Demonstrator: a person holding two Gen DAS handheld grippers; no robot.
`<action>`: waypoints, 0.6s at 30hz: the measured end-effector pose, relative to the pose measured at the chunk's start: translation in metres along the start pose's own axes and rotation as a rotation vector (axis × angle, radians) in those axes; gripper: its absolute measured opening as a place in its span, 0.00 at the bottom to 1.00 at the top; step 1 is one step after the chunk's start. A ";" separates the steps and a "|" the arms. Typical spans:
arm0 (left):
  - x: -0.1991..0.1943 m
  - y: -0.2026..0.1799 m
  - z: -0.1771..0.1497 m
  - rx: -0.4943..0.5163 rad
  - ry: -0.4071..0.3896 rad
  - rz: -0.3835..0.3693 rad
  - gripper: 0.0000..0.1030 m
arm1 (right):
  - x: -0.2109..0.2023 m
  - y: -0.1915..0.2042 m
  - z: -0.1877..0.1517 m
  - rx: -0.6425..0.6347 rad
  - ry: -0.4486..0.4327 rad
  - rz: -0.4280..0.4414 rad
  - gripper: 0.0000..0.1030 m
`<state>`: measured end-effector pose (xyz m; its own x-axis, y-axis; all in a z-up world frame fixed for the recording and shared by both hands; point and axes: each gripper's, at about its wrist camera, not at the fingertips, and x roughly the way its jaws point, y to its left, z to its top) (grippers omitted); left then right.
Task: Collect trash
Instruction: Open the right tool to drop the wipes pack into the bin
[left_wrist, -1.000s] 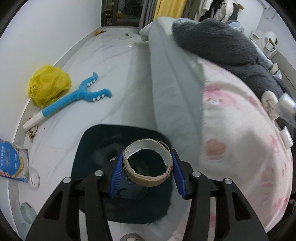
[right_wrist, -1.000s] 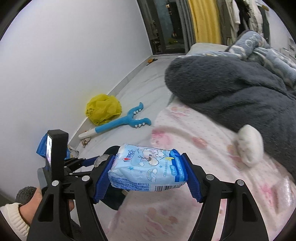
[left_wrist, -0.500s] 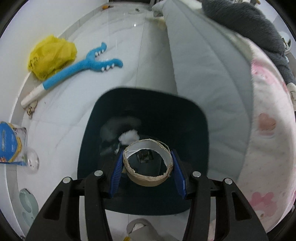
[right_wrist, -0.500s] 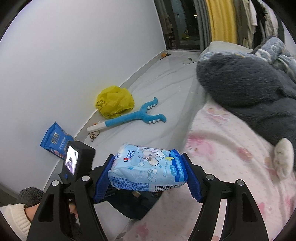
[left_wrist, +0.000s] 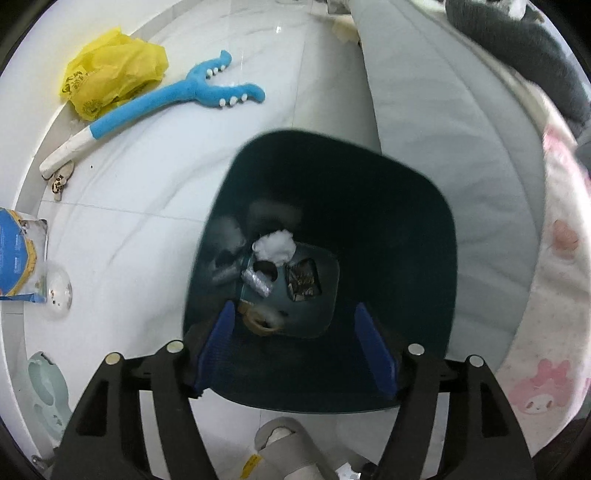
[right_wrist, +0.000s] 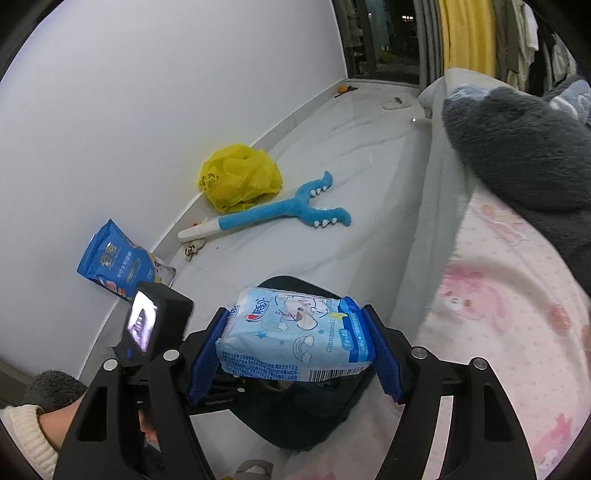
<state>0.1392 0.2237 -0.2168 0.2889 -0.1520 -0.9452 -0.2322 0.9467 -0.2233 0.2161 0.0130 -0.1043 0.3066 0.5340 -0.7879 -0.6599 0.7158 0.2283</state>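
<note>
My left gripper (left_wrist: 295, 347) is open and empty, right above the dark teal trash bin (left_wrist: 406, 221) on the floor. The cardboard tape ring (left_wrist: 258, 321) lies inside the bin at its bottom, near a white tissue wad (left_wrist: 275, 247) and other scraps. My right gripper (right_wrist: 295, 347) is shut on a light blue tissue pack (right_wrist: 295, 339) and holds it above the same bin (right_wrist: 295, 413). The left gripper's body (right_wrist: 155, 325) shows to the left of it.
A yellow plastic bag (left_wrist: 110, 70), a blue plush stick toy (left_wrist: 177, 96) and a blue snack pouch (left_wrist: 18, 258) lie on the white floor by the wall. The bed with pink sheet (left_wrist: 554, 295) and grey blanket (right_wrist: 517, 147) is on the right.
My left gripper has opened and the cardboard ring has dropped into the bin. The right gripper has moved with the tissue pack from over the bed to above the bin.
</note>
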 end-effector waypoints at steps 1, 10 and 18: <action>-0.005 0.003 0.001 -0.003 -0.020 -0.008 0.71 | 0.006 0.003 0.000 0.000 0.009 0.000 0.70; -0.039 0.030 0.004 -0.007 -0.153 -0.006 0.78 | 0.048 0.015 -0.003 0.003 0.094 -0.009 0.70; -0.074 0.045 0.007 0.010 -0.282 0.015 0.84 | 0.085 0.021 -0.011 0.008 0.179 -0.037 0.70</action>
<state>0.1134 0.2797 -0.1551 0.5332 -0.0541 -0.8443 -0.2297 0.9512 -0.2060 0.2204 0.0685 -0.1729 0.2033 0.4191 -0.8849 -0.6445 0.7376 0.2013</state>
